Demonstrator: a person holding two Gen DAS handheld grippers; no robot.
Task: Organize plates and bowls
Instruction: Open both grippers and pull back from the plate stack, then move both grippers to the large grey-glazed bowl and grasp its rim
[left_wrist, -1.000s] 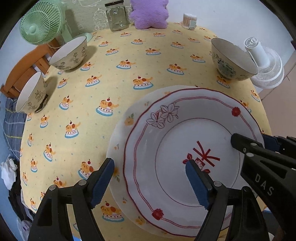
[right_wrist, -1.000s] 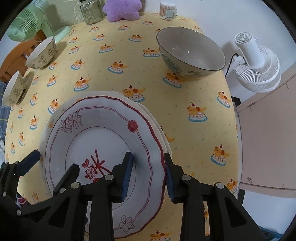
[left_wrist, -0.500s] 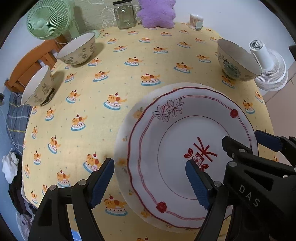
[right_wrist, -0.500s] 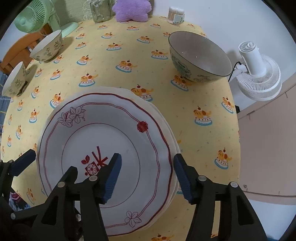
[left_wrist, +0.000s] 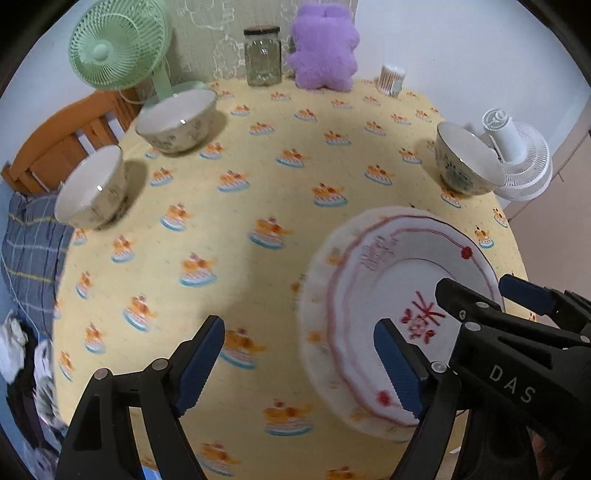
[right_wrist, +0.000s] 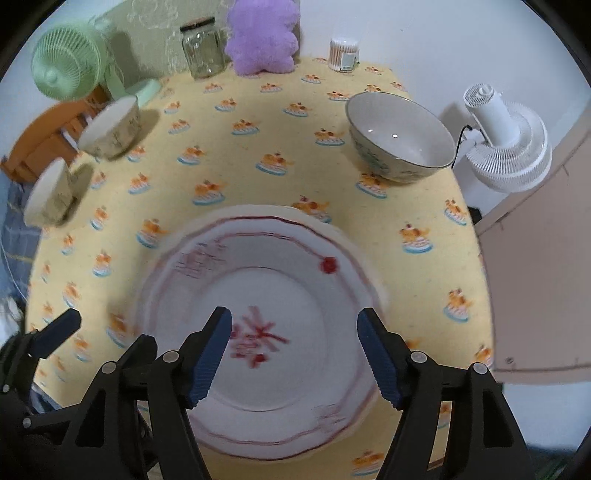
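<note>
**Plates stacked at the near edge, three bowls scattered beyond**

Jaws of both grippers stand wide apart and hold nothing; the left gripper (left_wrist: 299, 363) hangs over bare yellow cloth with its right pad above the plates' left rim; the right gripper (right_wrist: 295, 354) hangs directly over the red-trimmed plate (right_wrist: 280, 317), which lies on top of a plain white plate (left_wrist: 314, 280) whose edge peeks out at 9 o'clock in the left wrist view; both plates are motion-blurred, so I cannot tell how squarely they sit together.

The counter (left_wrist: 258, 184) is round and covered in a yellow cloth printed with small cake motifs; from the stack, a large bowl (right_wrist: 400, 136) stands upright at about 1 o'clock near the right edge; a second bowl (left_wrist: 177, 122) sits at 10 o'clock toward the far left, and a third bowl (left_wrist: 92, 188) just nearer than it, close to the left rim; all three are well apart from the plates.

Farthest back, at 12 o'clock, a glass jar (left_wrist: 263, 55) stands beside a purple plush toy (left_wrist: 323, 48); a tub of cotton swabs (right_wrist: 344, 53) is to their right; a green fan (left_wrist: 118, 44) stands at 11 o'clock; a white fan (right_wrist: 506, 144) sits off the counter at 2 o'clock.
</note>
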